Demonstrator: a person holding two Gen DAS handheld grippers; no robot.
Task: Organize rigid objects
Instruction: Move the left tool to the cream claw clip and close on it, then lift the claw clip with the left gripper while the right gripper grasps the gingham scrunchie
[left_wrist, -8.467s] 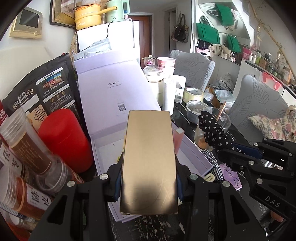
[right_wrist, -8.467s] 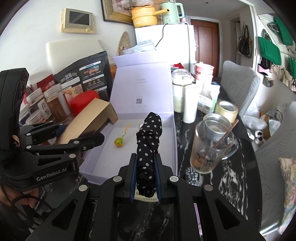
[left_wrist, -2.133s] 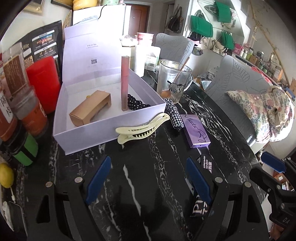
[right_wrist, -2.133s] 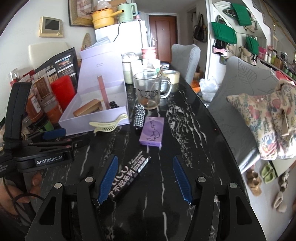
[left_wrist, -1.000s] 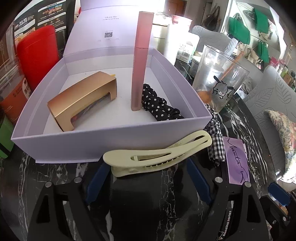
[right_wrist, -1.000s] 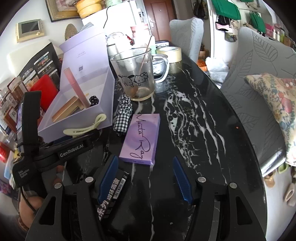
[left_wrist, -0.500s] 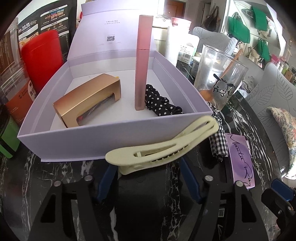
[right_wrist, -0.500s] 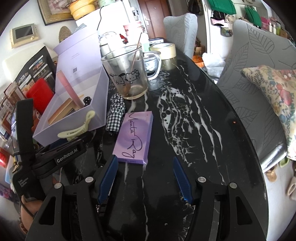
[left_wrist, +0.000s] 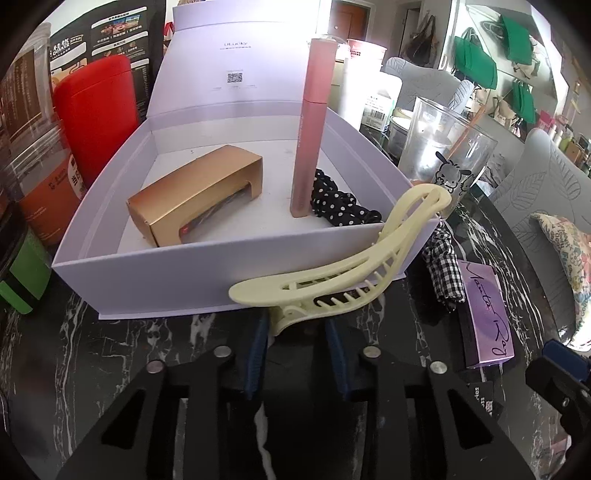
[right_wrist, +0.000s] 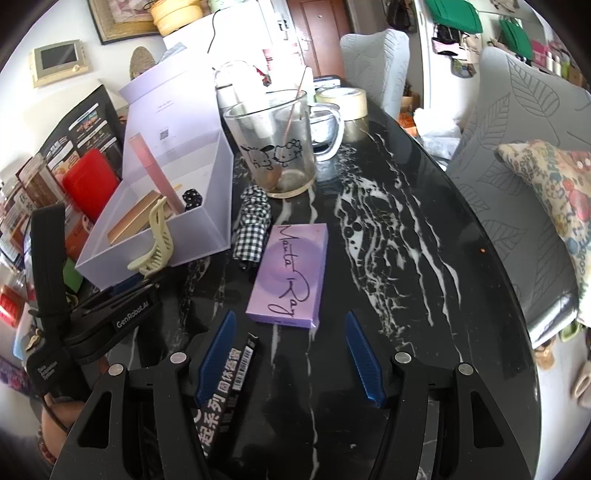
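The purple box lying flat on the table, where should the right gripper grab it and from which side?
Grip the purple box across its two long edges, coming down from above at the near short end. It lies flat, lengthwise toward the open right gripper, and its width fits between the jaws.

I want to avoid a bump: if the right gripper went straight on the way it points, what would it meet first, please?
Most likely the purple box, which lies flat on the black marble table just ahead of the right gripper, between its open fingers' line; depth is uncertain.
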